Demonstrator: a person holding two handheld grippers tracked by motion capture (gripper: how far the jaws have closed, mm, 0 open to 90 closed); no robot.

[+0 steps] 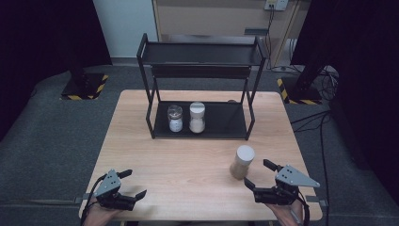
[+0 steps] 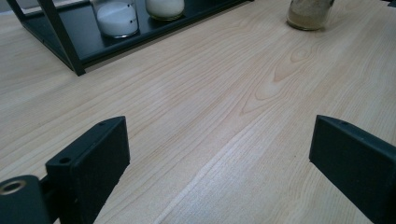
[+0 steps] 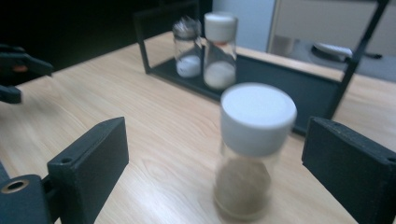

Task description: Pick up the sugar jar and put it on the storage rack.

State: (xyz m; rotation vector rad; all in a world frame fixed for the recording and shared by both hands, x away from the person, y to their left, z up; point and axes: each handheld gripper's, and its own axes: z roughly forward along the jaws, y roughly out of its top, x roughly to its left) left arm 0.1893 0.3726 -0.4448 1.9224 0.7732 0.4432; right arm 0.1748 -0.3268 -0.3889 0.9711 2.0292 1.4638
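A glass jar [image 1: 242,162] with a white lid and brown powder stands upright on the wooden table [image 1: 188,165], right of centre. My right gripper [image 1: 257,173] is just behind and to the right of it, jaws open and not touching it. In the right gripper view the jar [image 3: 254,154] stands ahead between the wide jaws of the right gripper [image 3: 217,140]. My left gripper [image 1: 136,182] rests open near the front left edge. The left gripper [image 2: 219,154] has only bare wood between its jaws, with the jar [image 2: 308,14] far off.
A black two-tier rack [image 1: 200,129] stands at the back of the table. Its lower shelf holds a small clear jar of white powder [image 1: 175,117] and a white-lidded jar [image 1: 196,117] side by side. The shelf to their right is bare.
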